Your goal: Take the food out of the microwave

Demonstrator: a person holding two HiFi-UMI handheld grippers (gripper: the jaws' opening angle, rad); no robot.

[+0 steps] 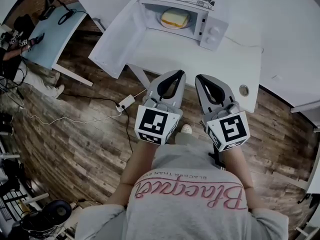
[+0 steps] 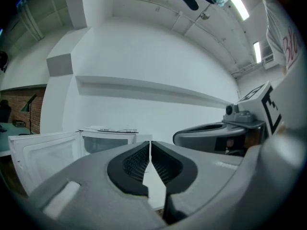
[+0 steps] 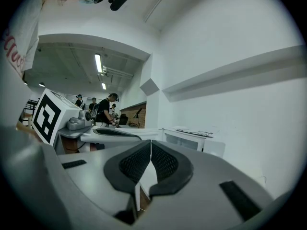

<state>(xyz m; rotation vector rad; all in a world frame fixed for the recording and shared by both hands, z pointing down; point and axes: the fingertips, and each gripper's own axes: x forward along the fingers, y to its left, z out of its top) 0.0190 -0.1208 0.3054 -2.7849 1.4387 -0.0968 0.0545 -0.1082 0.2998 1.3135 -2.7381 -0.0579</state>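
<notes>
The microwave (image 1: pixel 214 31) stands open, the sandwich (image 1: pixel 175 18) inside untaken — our left gripper (image 1: pixel 177 75) and right gripper (image 1: pixel 200 78) are closed, empty.

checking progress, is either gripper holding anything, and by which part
Nothing is held: left gripper and right gripper are shut and empty; the food sits in the microwave.

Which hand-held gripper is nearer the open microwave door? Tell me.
The left hand-held gripper: the door hangs open on its side; the right hand-held gripper is farther across.

One microwave (image 1: pixel 212 31), one sandwich (image 1: pixel 175 18), one power strip (image 1: pixel 126 102), two grippers: left gripper (image 1: pixel 180 74), right gripper (image 1: pixel 199 77).
</notes>
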